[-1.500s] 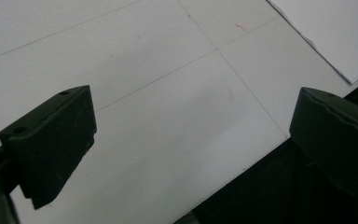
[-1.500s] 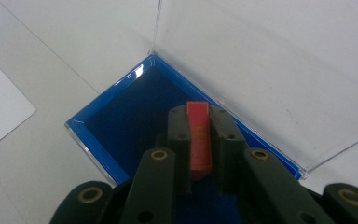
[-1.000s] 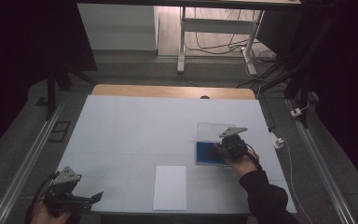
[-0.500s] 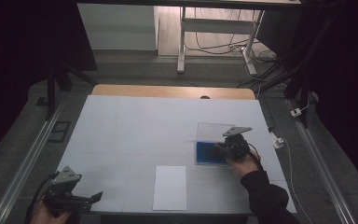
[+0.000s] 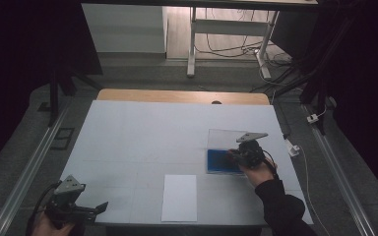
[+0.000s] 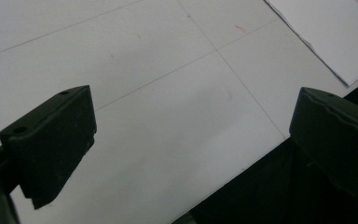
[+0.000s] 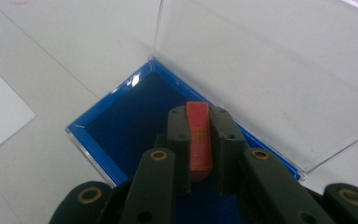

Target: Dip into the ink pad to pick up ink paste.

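From above, a dim room with dark walls surrounds a white table (image 5: 142,142) ruled with thin lines, a wooden strip (image 5: 182,96) along its far edge, grey floor rails either side and loose cables (image 5: 226,49) on the floor beyond. A white sheet of paper (image 5: 179,197) lies near the table's near edge, between the two hands. To its right sits a shallow blue box (image 5: 221,161) with its clear lid (image 5: 225,136) swung open toward the far side. The right gripper (image 5: 246,153) hangs over that box, and its own view supplies what the high view cannot: its jaws are clamped on a flat red piece (image 7: 199,137) held on edge above the dark blue lining (image 7: 135,116), the lid's clear panel (image 7: 261,70) standing behind. The left gripper (image 5: 86,211) sits at the table's near left corner; its own view shows the jaws spread wide with nothing between them, over bare tabletop and a corner of the paper (image 6: 326,32).
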A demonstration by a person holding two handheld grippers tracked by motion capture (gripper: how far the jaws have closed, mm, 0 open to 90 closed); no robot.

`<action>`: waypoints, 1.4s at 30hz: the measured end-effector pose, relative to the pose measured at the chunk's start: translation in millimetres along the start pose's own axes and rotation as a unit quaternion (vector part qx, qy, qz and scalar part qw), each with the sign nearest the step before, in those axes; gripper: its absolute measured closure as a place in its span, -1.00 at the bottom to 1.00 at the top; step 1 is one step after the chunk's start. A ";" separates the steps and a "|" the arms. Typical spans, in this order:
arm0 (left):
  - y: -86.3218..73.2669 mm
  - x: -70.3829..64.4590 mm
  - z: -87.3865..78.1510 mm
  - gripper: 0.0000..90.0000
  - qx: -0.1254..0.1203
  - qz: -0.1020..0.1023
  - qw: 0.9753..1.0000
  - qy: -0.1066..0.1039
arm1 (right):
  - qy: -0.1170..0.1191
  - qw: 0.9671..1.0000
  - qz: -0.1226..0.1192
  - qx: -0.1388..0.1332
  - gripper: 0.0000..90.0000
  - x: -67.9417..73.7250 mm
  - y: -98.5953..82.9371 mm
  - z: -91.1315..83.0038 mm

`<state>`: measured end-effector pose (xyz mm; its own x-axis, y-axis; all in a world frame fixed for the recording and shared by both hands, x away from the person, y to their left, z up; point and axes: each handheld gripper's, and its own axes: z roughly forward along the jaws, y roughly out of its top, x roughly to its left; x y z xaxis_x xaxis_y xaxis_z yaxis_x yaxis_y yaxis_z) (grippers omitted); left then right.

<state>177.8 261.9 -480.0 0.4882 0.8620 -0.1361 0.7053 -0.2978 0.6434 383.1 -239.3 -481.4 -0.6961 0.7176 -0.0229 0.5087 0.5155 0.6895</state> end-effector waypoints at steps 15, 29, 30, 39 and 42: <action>-0.2 0.5 -0.5 -0.98 -0.001 -0.001 1.000 -0.003 | 0.018 1.000 -0.004 -0.021 0.78 4.9 3.8 -13.0; -0.3 0.6 -0.6 -0.98 -0.002 -0.002 1.000 -0.003 | 0.038 0.999 -0.009 -0.035 0.78 14.8 5.2 -24.0; -0.3 0.6 -0.6 -0.98 -0.002 -0.002 1.000 -0.003 | 0.042 0.998 -0.009 -0.038 0.78 16.6 5.5 -25.4; -0.2 0.7 -0.6 -0.98 -0.002 -0.002 1.000 -0.003 | 0.057 0.997 -0.015 -0.049 0.78 25.6 7.4 -30.1; -0.3 0.6 -0.6 -0.98 -0.001 -0.002 1.000 -0.003 | 0.062 0.997 -0.020 -0.048 0.78 29.6 8.4 -31.1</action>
<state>177.6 262.7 -479.9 0.4887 0.8606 -0.1430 0.7055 -0.2934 0.6451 351.0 -228.3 -453.7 -0.7752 0.6308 0.0335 0.4325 0.4913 0.7560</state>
